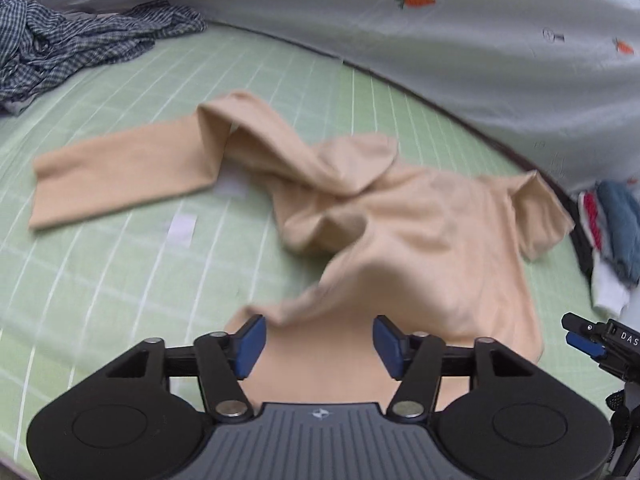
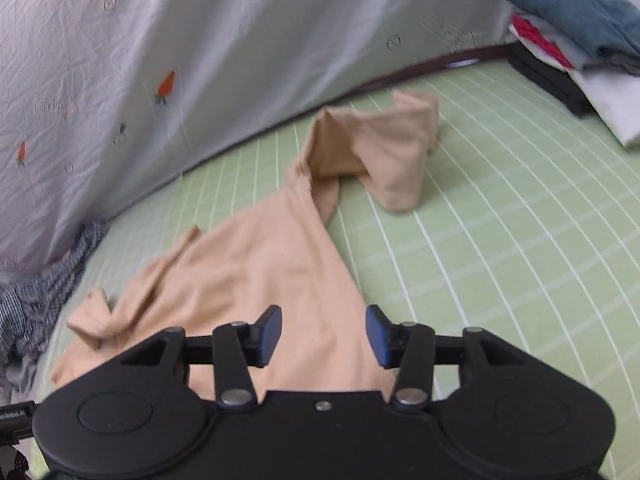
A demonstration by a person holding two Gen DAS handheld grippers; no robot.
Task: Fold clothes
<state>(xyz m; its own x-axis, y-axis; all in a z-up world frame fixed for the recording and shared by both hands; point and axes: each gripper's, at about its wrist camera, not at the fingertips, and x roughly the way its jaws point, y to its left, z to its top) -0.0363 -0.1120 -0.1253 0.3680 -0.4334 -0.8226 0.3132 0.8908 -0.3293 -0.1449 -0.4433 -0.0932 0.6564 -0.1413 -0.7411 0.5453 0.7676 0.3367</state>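
Left wrist view: the left gripper [image 1: 318,346] hangs over the near hem of a beige top [image 1: 400,240], its 2 blue pads spread wide with nothing between them but cloth lying below. The top lies rumpled on a green sheet [image 1: 120,280] with white lines, 1 long sleeve [image 1: 116,176] stretched out flat to the left and folded back at the shoulder. A checked shirt [image 1: 80,44] is bunched at the far left against a grey cover [image 1: 440,60] printed with carrots. A stack [image 1: 612,236] of folded clothes sits at the right edge, and below it part of the right gripper [image 1: 592,344] shows.

Right wrist view: the right gripper [image 2: 324,334] also has its jaws apart, empty, above the top [image 2: 260,272]. The other sleeve [image 2: 384,152] lies doubled up farther off. The stack [image 2: 576,40] is at the upper right, well apart from the top; the shirt [image 2: 40,292] lies at the left edge.
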